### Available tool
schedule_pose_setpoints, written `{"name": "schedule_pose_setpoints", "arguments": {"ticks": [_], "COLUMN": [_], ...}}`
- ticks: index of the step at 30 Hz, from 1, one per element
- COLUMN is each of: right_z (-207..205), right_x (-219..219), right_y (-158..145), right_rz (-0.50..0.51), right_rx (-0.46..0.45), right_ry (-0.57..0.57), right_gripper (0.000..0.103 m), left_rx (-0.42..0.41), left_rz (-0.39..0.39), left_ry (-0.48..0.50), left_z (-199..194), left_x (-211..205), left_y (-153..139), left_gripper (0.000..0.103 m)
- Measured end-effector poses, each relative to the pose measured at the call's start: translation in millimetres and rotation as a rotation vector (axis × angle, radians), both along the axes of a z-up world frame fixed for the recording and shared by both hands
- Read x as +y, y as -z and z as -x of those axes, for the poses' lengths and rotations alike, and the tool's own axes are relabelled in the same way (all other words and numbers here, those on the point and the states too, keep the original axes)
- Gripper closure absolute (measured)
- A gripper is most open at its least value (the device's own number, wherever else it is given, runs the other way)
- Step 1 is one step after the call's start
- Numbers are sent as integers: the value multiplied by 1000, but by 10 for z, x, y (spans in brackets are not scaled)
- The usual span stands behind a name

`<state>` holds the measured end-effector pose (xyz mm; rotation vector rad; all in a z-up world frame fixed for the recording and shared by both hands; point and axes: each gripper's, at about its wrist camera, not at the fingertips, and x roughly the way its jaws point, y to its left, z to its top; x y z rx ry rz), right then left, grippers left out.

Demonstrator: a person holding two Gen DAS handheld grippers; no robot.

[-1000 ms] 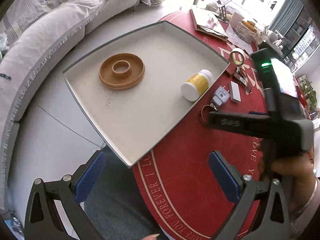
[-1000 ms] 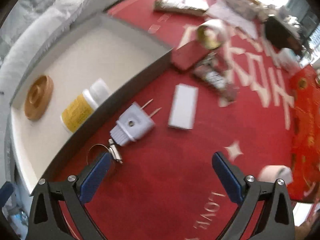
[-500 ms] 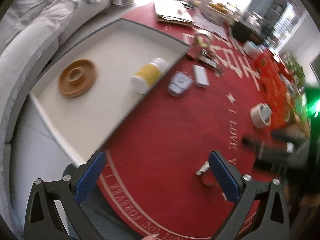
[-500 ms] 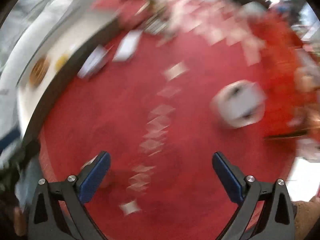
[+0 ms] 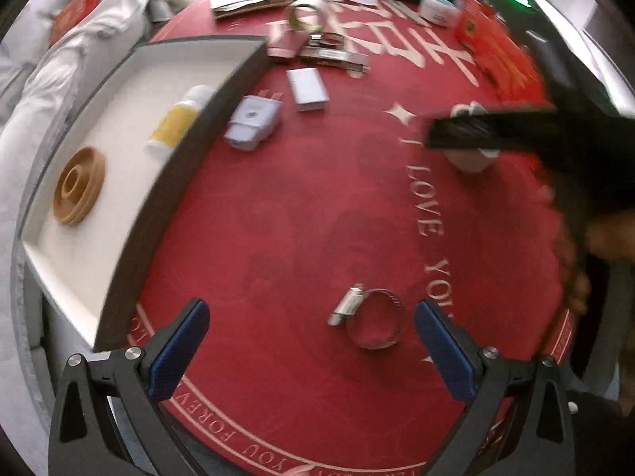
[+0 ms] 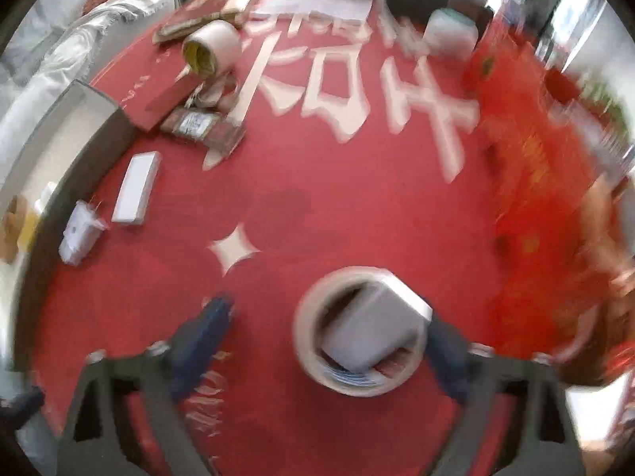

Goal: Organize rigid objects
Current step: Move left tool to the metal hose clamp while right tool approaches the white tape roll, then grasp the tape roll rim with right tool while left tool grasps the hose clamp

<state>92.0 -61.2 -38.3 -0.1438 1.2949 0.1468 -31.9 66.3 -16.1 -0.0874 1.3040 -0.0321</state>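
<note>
Bare red cloth lies open mid-table; the tray wall blocks the left side.

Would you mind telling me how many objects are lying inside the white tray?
2: a tan ring-shaped disc near the tray's close end, and a yellow-labelled white bottle lying farther along, beside the dark wall. More may be hidden.

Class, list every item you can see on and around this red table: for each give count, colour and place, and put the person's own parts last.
Tray: one, white inside, grey walls, table's left edge.
Wooden ring: one, brown, in tray.
Pill bottle: one, yellow and white, lying in tray.
Plug: one, pale grey, beside tray wall.
Small box: one, white, right of plug.
Hose clamp: one, silver, between the left jaws, untouched.
Tape roll: one, cream, a white block inside.
Second tape roll: one, cream, far side.
Tablecloth: one, red, white lettering.
Left gripper: black, blue pads, open.
Right gripper: jaws closing around tape roll.
</note>
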Motion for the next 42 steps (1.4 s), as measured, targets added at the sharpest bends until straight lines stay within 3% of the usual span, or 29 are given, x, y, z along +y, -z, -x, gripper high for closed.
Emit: {"name": "schedule_pose_setpoints", "arguments": {"ticks": [1,2,4,6,7,8,9,15,20,24,31,33,34,36,37,39,42], "right_z": [43,83,219,386,474,529,606,829,949,1006,986,958,943,910,887,871,878], "right_x": [-10,-8,-84,-237,-353,-452,-590,-1053,-1112,-1013,-648,-510,-449,-375,-363,-344,-271], "right_y": [-43,-72,-139,-262,-326,-360,-406,-470,-412,-401,-482,-488,-484,-455,-432,-395,-406], "right_rz": [5,-33,-214,-347,-388,-392,-372,-293,-280,-256,-201,-184,-175,-158,-155,-159,-162], "right_rx": [0,38,129,146,134,125,94,45,70,57,2,-2,-1,9,19,43,48], "right_ry": [4,-14,-19,-13,3,28,80,189,209,175,28,-15,-32,-44,-42,-44,-64], "right_gripper": [49,49,49,47,41,8,0,0,0,0,0,0,0,1,1,1,1], "left_rx": [1,4,7,10,12,13,14,8,39,31,24,13,0,-19,-29,-17,0], "left_rz": [5,5,7,8,10,10,3,-50,-69,-13,-21,-18,-18,-27,-28,-35,-14], "left_ry": [-19,-39,-56,-61,-57,-42,-24,84,79,39,40,55,79,97,120,119,23], "left_z": [12,26,25,44,54,66,65,-24,-76,-109,-99,-84,-77,-46,-29,-14,2], "left_x": [59,130,183,204,190,149,94,-316,-400,-330,-342,-393,-455,-482,-512,-495,-257], "left_y": [-4,-5,14,15,16,16,17,88,280,323,327,310,269,208,175,164,137], "left_gripper": [0,0,0,0,0,0,0,0,0,0,1,7,15,38,61,61,62]}}
